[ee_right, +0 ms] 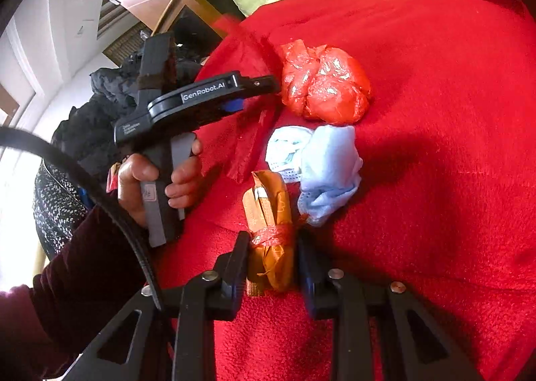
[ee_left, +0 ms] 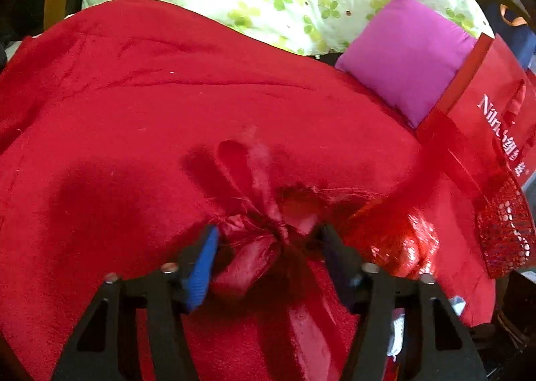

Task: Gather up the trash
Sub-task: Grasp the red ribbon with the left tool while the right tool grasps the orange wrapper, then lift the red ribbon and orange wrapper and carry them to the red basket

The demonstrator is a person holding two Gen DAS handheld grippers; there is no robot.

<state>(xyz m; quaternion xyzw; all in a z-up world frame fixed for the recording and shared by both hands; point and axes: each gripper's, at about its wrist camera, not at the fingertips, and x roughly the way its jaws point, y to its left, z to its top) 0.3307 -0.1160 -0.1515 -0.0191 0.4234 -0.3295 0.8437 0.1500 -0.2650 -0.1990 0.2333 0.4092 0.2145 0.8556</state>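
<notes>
Right wrist view: right hand-held gripper (ee_right: 273, 258) is clamping an orange wrapper bundle (ee_right: 269, 230); blue mask (ee_right: 326, 170) at 1 o'clock. Only left wrist view is showing left hand-held gripper (ee_left: 268, 240) straddling red ribbon scrap (ee_left: 249, 247), contact unclear; red bag (ee_left: 485, 119) at 2 o'clock.

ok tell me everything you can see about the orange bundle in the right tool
The orange bundle is a crumpled, shiny wrapper that looks like foil or plastic, rolled into a stubby packet and bound around its middle with several turns of red string. A pale strip shows near its far end. It lies lengthwise between the fingers of the right tool, which is shut on its near half, over the red blanket. Its far end sits close beside a crumpled light blue face mask; whether they touch is unclear.
</notes>
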